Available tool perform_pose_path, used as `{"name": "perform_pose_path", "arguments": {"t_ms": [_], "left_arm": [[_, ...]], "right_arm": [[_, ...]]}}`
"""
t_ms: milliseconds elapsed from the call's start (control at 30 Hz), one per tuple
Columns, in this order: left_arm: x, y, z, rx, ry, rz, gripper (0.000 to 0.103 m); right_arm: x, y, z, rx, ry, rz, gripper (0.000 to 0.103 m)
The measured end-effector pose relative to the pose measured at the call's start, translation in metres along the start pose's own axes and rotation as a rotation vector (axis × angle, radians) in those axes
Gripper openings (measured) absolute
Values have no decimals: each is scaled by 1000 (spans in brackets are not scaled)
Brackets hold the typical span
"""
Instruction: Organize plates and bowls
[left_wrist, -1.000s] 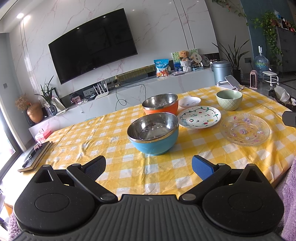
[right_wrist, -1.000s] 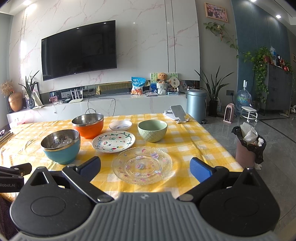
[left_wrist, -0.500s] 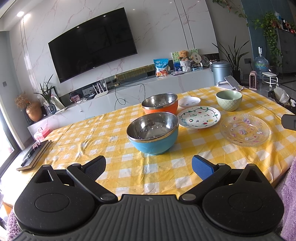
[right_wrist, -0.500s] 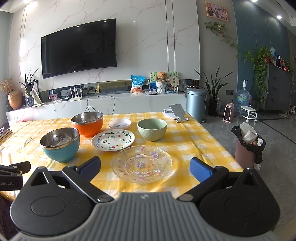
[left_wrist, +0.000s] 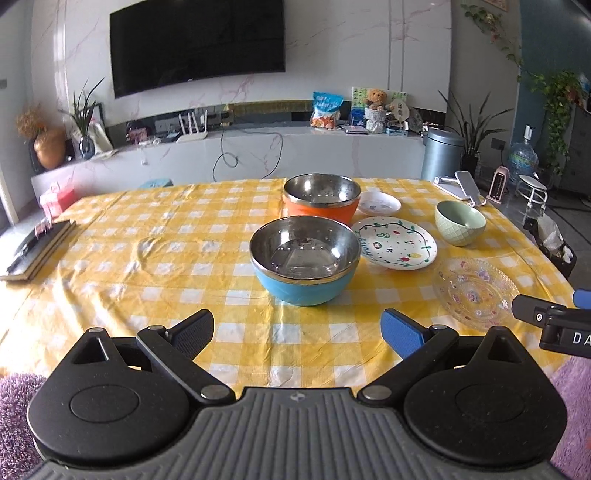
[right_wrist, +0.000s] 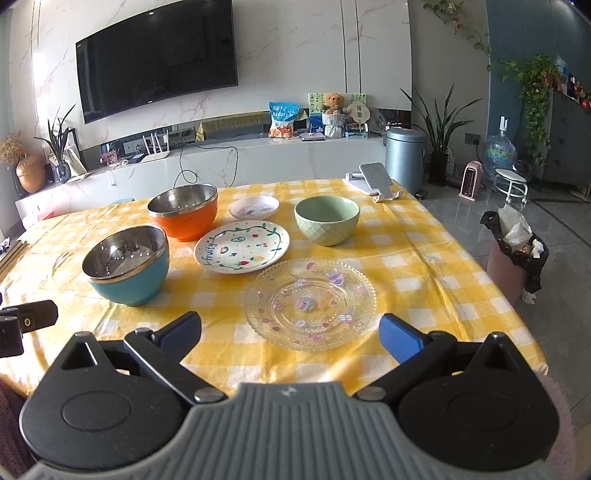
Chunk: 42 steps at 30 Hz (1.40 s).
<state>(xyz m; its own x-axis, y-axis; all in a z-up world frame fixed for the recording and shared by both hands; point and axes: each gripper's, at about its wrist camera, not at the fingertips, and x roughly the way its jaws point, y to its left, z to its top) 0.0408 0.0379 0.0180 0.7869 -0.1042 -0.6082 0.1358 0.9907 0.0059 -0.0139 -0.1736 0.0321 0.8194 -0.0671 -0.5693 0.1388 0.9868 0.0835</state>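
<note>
Left wrist view: the left hand-held gripper (left_wrist: 297, 328) has swung to face the worktop (left_wrist: 155, 258) more squarely than a second ago, and the blue bowl (left_wrist: 304, 260) now sits dead ahead between its wide-spread, empty fingers, near but untouched. Behind it stands the orange bowl (left_wrist: 320, 199), with the painted plate (left_wrist: 395, 243), small saucer (left_wrist: 379, 203), green bowl (left_wrist: 459, 222) and glass plate (left_wrist: 476, 290) off to the right, all apart from one another. Right wrist view: the right hand-held gripper (right_wrist: 290, 332) has edged forward and tipped down, so the glass plate (right_wrist: 310, 302) lies just ahead between its fully parted, empty fingers; the painted plate (right_wrist: 242, 247), green bowl (right_wrist: 327, 219), orange bowl (right_wrist: 183, 210) and blue bowl (right_wrist: 127, 264) sit beyond. Nothing is stacked yet; both approaches look like line-ups for first pickups, likely blue bowl and glass plate.
</note>
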Motion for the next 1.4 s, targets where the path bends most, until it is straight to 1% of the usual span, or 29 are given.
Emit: {"name": "perform_pose_path", "arguments": {"t_ms": [100, 300, 367, 400, 433, 467, 500, 533, 600, 633, 700, 767, 800, 833, 900, 967, 1000, 1033, 1100, 1167, 1233, 1300, 1367, 1400], "left_arm": [[10, 18, 16, -78, 33, -41, 103], [27, 48, 42, -195, 31, -102, 103], [36, 55, 49, -224, 31, -107, 103], [42, 59, 53, -237, 27, -108, 103], [47, 61, 56, -246, 27, -113, 102], [51, 63, 58, -256, 29, -118, 96], [57, 66, 60, -271, 35, -126, 92], [62, 68, 61, -281, 42, -132, 88], [72, 70, 63, -299, 50, -126, 88], [76, 72, 64, -300, 45, -116, 88], [85, 75, 66, -318, 58, -114, 84], [96, 79, 66, -347, 91, -141, 73], [102, 81, 65, -363, 110, -149, 69], [107, 83, 64, -374, 126, -150, 66], [116, 84, 61, -386, 149, -159, 61], [124, 84, 58, -396, 172, -155, 50], [128, 85, 57, -400, 181, -150, 46], [131, 85, 56, -404, 188, -151, 42], [136, 86, 55, -418, 201, -162, 39], [140, 85, 54, -422, 210, -166, 36], [141, 83, 54, -413, 214, -162, 31], [143, 84, 54, -420, 216, -160, 29], [143, 85, 54, -427, 218, -161, 25], [143, 85, 54, -426, 218, -159, 23]], "right_arm": [[11, 18, 18, -13, -2, 20, 100], [39, 53, 52, -16, 36, 74, 100], [49, 65, 61, -23, 51, 80, 100], [54, 70, 65, -23, 58, 86, 98], [58, 75, 68, -22, 66, 88, 93], [65, 81, 71, -23, 76, 91, 90], [71, 86, 74, -24, 87, 92, 85], [75, 90, 76, -25, 96, 92, 83], [87, 98, 79, -24, 114, 93, 80], [91, 102, 81, -25, 121, 93, 74], [101, 110, 82, -27, 134, 91, 69], [111, 115, 82, -25, 151, 85, 63], [115, 117, 82, -21, 160, 86, 58], [120, 118, 82, -14, 170, 90, 52], [128, 120, 80, 1, 191, 98, 47], [137, 121, 77, 12, 198, 100, 45], [139, 122, 77, 14, 201, 98, 42], [143, 122, 76, 18, 205, 97, 36], [149, 121, 75, 33, 218, 102, 34], [154, 120, 73, 52, 233, 109, 30], [158, 119, 71, 70, 242, 116, 22], [161, 119, 70, 80, 245, 119, 18], [161, 119, 70, 88, 247, 133, 13], [162, 120, 70, 91, 249, 140, 8]]}}
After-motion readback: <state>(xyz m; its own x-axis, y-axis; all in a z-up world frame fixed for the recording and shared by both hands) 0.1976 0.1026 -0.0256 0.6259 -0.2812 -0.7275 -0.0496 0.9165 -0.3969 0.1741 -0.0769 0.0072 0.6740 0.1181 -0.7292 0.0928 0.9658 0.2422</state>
